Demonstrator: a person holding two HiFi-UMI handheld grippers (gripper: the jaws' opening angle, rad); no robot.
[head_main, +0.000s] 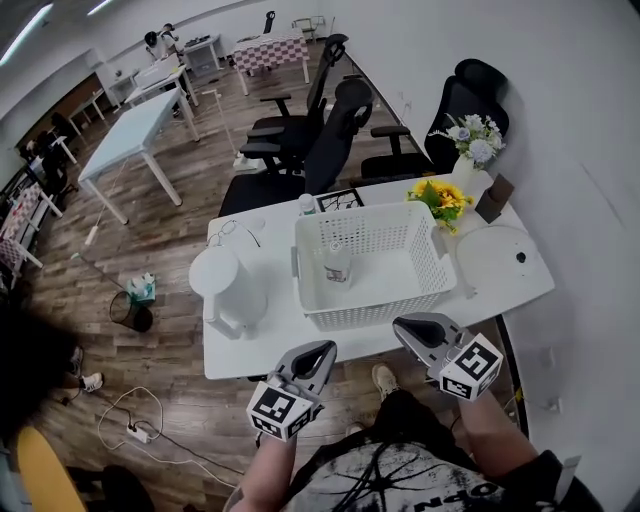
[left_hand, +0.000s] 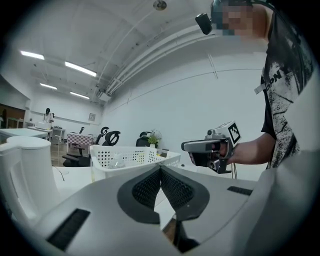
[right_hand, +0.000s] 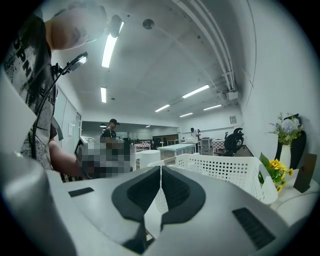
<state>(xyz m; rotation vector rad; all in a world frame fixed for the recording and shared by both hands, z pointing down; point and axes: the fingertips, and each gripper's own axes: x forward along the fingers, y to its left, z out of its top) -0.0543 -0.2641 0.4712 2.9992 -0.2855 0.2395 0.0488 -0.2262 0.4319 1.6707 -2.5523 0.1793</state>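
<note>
Two grippers, left (head_main: 322, 352) and right (head_main: 405, 328), just short of one white basket (head_main: 375, 305), off its front wall. Jaws pressed together on both (nothing between). One bottle (head_main: 337, 264) upright inside the basket. One white kettle (head_main: 228, 290) just left of the basket.

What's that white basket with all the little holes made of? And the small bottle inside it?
The white basket with little holes looks like moulded plastic: smooth, matt, with even rows of holes. The small see-through bottle seems clear plastic or glass; too small to tell which.
</note>
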